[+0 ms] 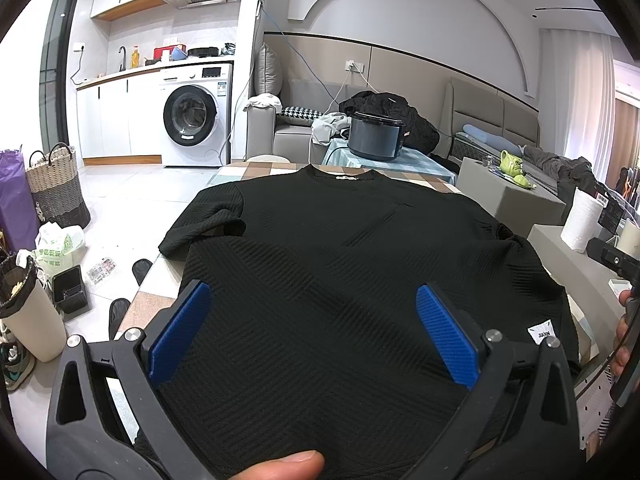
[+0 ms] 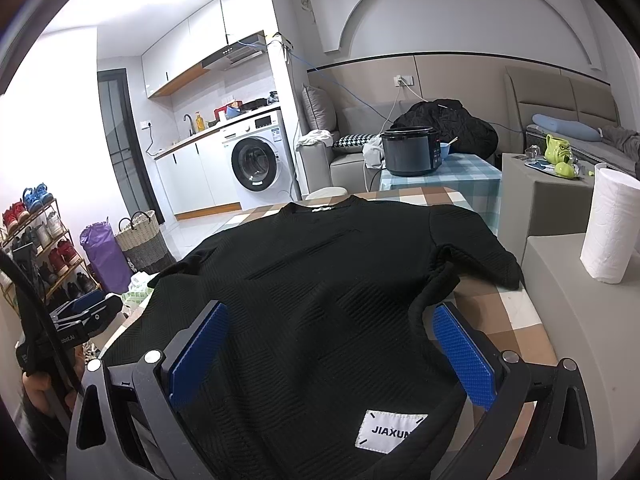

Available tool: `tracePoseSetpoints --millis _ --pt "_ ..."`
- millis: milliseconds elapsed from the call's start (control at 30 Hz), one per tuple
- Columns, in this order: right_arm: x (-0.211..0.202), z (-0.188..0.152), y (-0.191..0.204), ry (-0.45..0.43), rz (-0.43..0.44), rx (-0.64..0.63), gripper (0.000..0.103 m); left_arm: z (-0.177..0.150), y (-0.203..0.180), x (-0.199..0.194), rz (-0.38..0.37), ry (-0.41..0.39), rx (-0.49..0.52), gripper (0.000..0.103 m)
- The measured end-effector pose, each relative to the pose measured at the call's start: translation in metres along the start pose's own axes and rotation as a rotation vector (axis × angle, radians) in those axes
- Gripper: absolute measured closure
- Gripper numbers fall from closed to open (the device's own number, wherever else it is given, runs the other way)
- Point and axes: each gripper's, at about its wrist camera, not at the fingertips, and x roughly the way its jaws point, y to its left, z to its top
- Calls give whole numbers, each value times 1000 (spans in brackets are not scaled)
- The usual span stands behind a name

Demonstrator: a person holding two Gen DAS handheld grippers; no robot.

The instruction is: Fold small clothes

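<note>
Both tools, left tool (image 1: 312, 332) and right tool (image 2: 328, 356), hover released over the black shirt (image 1: 340, 248) spread flat on the worktop (image 2: 512, 312). Best pinch each hem corner squarely before folding toward the collar.

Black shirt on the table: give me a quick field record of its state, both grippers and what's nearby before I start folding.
garment: black shirt, textured knit, spread flat, collar at far end
sleeves: both short sleeves lying out to the sides, not yet folded
label: white patch reading JIAXUN near the hem
surface: checked tablecloth
left gripper: open, above the hem, holding nothing
right gripper: open, above the hem by the patch, holding nothing
nearby: paper towel roll on the ledge to the right
fold progress: none visible
</note>
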Motion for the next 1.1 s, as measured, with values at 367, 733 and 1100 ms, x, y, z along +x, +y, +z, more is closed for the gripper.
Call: tracePoseSetpoints --millis 367,733,1100 --pt "-1 1 0 -4 2 -3 0 0 -1 3 3 -3 0 1" --pt "-7 17 2 -17 5 52 0 23 22 -19 56 -12 -9 1" --pt "23 26 -42 58 -49 307 0 43 70 14 90 43 -122 1"
